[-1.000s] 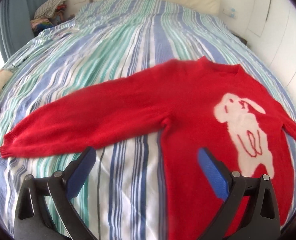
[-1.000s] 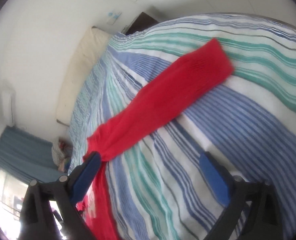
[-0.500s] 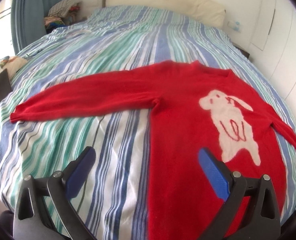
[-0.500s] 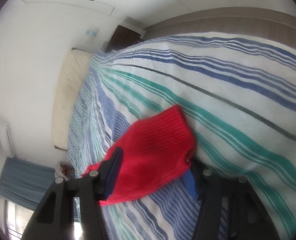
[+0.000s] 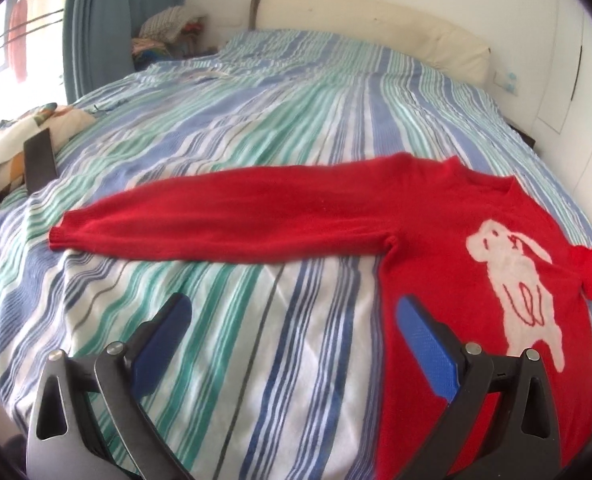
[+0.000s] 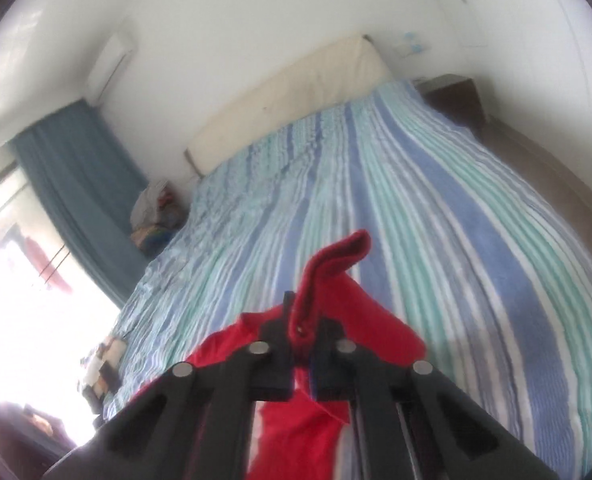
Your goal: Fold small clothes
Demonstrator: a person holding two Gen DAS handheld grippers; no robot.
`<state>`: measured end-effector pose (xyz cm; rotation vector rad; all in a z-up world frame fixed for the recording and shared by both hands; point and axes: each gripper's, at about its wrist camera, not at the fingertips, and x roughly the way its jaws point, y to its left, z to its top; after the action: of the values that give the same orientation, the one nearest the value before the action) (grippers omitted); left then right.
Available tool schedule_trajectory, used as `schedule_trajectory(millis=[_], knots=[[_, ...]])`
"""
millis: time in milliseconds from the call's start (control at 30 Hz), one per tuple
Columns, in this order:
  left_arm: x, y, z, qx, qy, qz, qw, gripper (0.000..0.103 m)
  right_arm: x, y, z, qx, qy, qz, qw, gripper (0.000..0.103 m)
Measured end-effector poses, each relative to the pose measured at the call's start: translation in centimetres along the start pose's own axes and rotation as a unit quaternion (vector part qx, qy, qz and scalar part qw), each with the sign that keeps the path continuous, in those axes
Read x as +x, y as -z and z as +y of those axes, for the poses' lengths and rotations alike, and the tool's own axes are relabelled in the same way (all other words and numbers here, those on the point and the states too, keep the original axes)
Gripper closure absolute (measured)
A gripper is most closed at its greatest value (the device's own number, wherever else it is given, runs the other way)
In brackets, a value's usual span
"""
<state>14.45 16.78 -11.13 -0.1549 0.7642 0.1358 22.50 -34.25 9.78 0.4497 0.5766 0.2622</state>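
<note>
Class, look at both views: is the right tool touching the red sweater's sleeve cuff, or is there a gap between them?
Touching. The right wrist view shows the right tool shut on the sleeve cuff, red knit pinched between its fingers and lifted above the striped bed.

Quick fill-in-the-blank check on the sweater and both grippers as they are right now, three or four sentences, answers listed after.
The right gripper is shut on the sweater's ____.
The left gripper is ____ and holds nothing.
The red sweater has a white ____ on its front.
The other sleeve lies flat on the ____ bedspread.

Missing words: sleeve; open; rabbit; striped
</note>
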Motion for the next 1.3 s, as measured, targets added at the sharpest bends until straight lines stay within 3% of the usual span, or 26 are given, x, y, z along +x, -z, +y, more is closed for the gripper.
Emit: schedule_trajectory(millis=[133,167,200,267,400,533,667,733,833,867,1000,1100,1167,1200,1233,1267,1300], knots=[[0.3,0.2,0.2,0.004,-0.009,0.006,0.9999,0.001,8.1,1.6,11.7,-0.103,-0.059,0.055,0.991,0.097],[0.4,0.3,0.2,0.007,-0.014,0.008,0.9999,0.001,10.1,2.4,13.5,-0.115,-0.072,0.070,0.988,0.090],[0.6,0.4,0.2,0.011,-0.018,0.009,0.9997,0.001,12.4,3.3,14.7,-0.113,-0.094,0.101,0.984,0.059],[0.7,0.6,0.2,0.014,-0.024,0.012,0.9995,0.001,15.7,6.0,15.3,-0.084,-0.131,0.155,0.976,0.023],[0.7,0.6,0.6,0.007,-0.019,0.013,0.9997,0.001,16.8,8.5,12.5,-0.034,-0.143,0.166,0.975,0.023],[1.3,0.5,0.7,-0.007,-0.013,0.020,0.9997,0.001,15.1,8.1,5.9,0.017,-0.084,0.163,0.983,0.023],[2.0,0.8,0.4,-0.012,-0.010,0.034,0.9993,0.001,16.3,10.5,-1.2,0.094,-0.047,0.225,0.969,0.026],[2.2,1.2,0.3,-0.007,-0.014,0.041,0.9990,0.001,17.1,12.8,-4.8,0.115,0.008,0.248,0.962,0.027],[2.2,1.4,0.5,-0.010,-0.010,0.046,0.9989,0.001,17.8,15.9,-9.5,0.114,0.126,0.288,0.943,0.038],[2.2,1.4,0.6,-0.014,-0.007,0.046,0.9988,0.001,17.1,15.9,-10.1,0.112,0.124,0.272,0.948,0.042],[2.8,1.1,0.8,-0.026,0.002,0.051,0.9983,0.001,15.4,13.0,-9.7,0.099,0.094,0.210,0.968,0.040],[3.3,1.3,0.5,-0.024,0.000,0.059,0.9980,0.001,17.2,11.5,-8.9,0.081,0.087,0.226,0.967,0.040],[3.3,1.4,0.4,-0.019,-0.001,0.060,0.9980,0.001,19.6,11.9,-9.0,0.079,0.104,0.250,0.959,0.040],[3.2,1.5,0.4,-0.020,0.001,0.059,0.9981,0.001,20.6,12.2,-9.3,0.078,0.119,0.259,0.955,0.057],[3.1,1.5,0.5,-0.023,0.003,0.058,0.9981,0.001,21.1,12.2,-9.1,0.065,0.136,0.254,0.955,0.083],[3.1,1.5,0.6,-0.027,0.005,0.057,0.9980,0.001,21.0,11.8,-8.5,0.036,0.158,0.228,0.960,0.098],[3.1,1.5,0.7,-0.030,0.006,0.058,0.9978,0.001,20.6,11.4,-8.1,0.009,0.171,0.201,0.965,0.098]])
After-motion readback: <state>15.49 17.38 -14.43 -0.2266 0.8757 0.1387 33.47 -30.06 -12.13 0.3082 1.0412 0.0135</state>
